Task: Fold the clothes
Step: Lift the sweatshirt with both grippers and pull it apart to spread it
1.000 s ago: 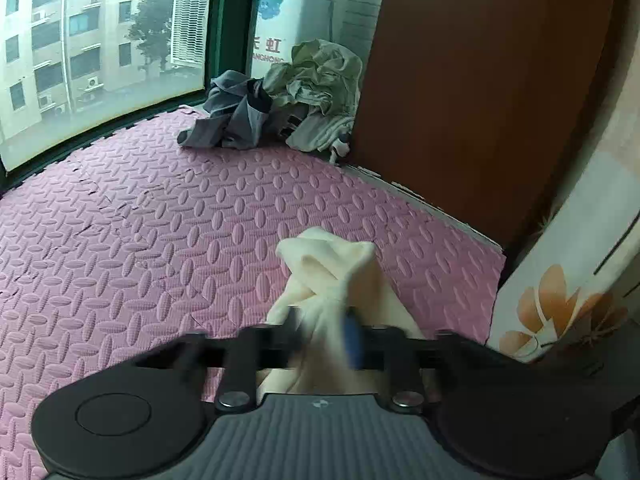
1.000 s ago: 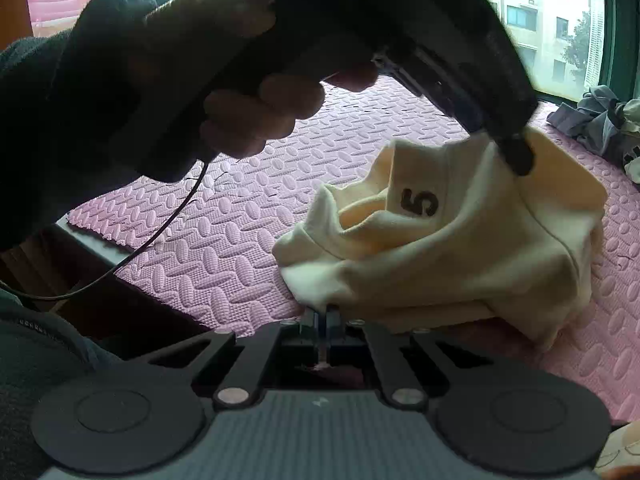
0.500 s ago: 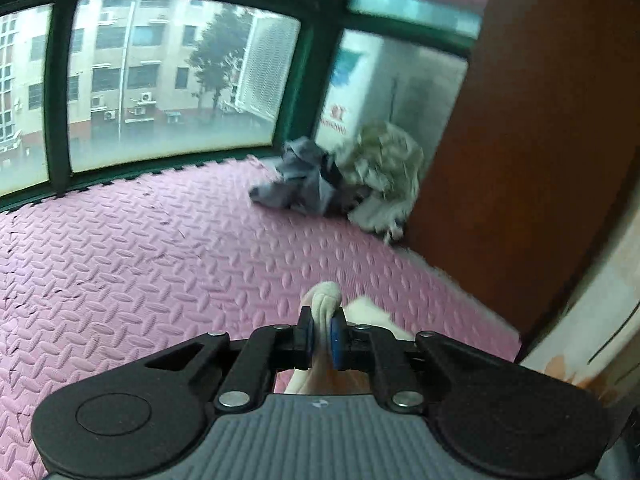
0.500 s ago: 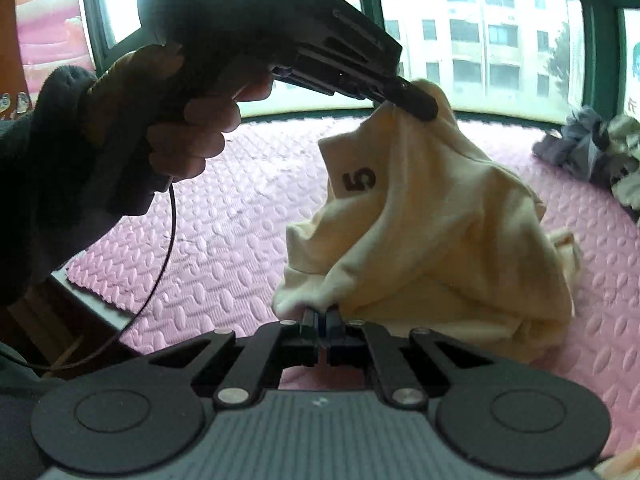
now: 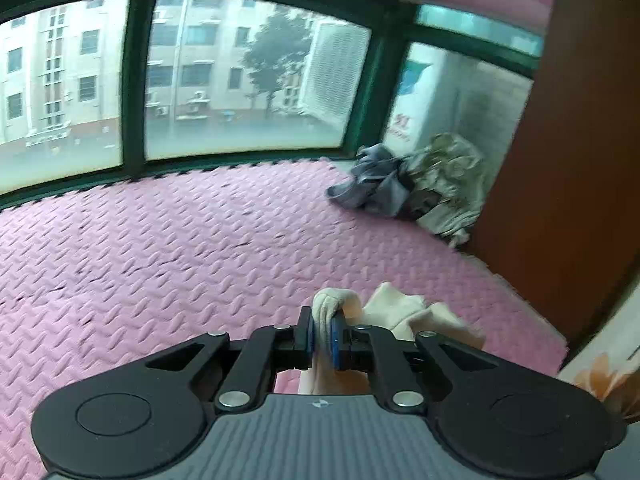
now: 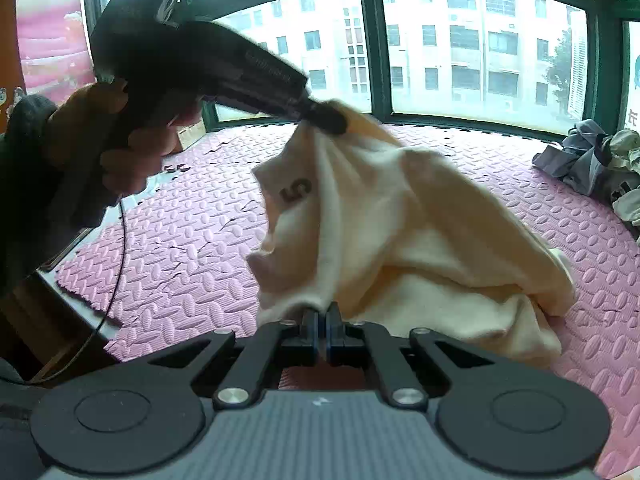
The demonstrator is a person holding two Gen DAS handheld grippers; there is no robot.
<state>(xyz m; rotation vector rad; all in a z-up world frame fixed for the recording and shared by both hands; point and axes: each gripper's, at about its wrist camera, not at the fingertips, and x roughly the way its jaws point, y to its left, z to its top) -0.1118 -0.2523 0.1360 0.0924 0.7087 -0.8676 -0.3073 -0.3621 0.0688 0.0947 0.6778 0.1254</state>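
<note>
Hanging between your two grippers, the cream shirt (image 6: 420, 240) is lifted above the pink mat (image 6: 192, 248). Left gripper (image 5: 323, 334) is clamped on a bunched fold up high; right gripper (image 6: 321, 330) is pinched tight on the lower hem, near the mat's near edge.

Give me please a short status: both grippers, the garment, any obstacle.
Left gripper shut on cream garment, holding it raised. Right gripper shut on its lower edge. Clothes pile far off on pink foam mat, nothing blocking.

garment (image 6: 420, 240): soft matt cream cloth | mat (image 5: 160, 240): pink embossed foam
</note>
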